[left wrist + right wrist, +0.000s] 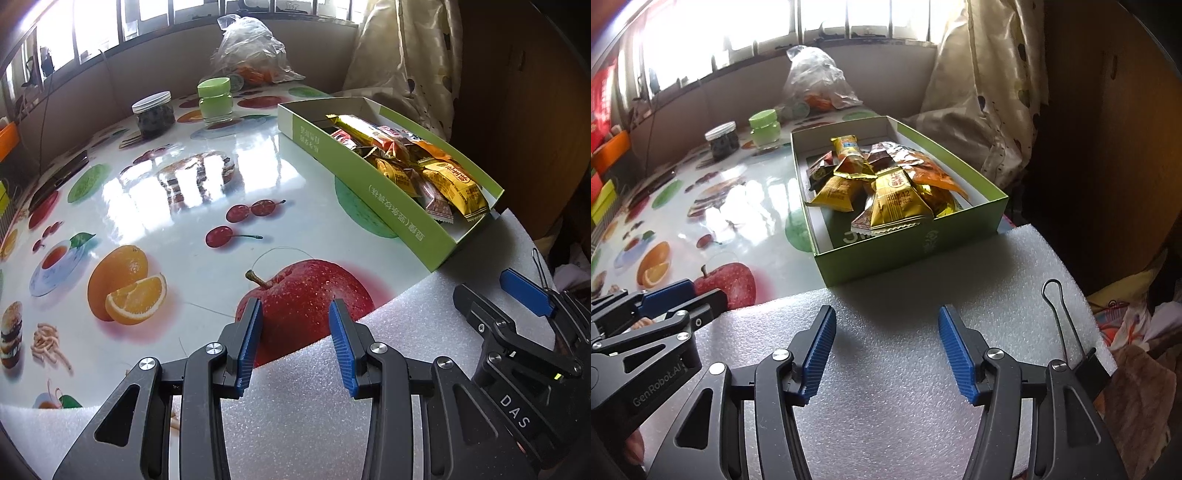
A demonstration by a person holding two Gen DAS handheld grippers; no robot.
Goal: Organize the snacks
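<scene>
A green cardboard box (369, 184) (908, 243) lies on the fruit-print table, its near end resting on a white foam sheet (905, 369) (295, 424). It holds several wrapped snacks (886, 188) (424, 170), mostly yellow and orange packets. My left gripper (295, 314) is open and empty, low over the foam edge and the printed apple. My right gripper (886, 321) is open and empty over the foam, just short of the box. Each gripper shows at the side of the other's view: the right one (495, 295) and the left one (687, 295).
A dark-filled jar with a white lid (153, 114) (722, 140), a green-lidded jar (215, 99) (764, 129) and a clear plastic bag (251, 51) (816, 77) stand at the table's back. A curtain (979, 92) hangs at the right. A binder clip (1071, 332) holds the foam.
</scene>
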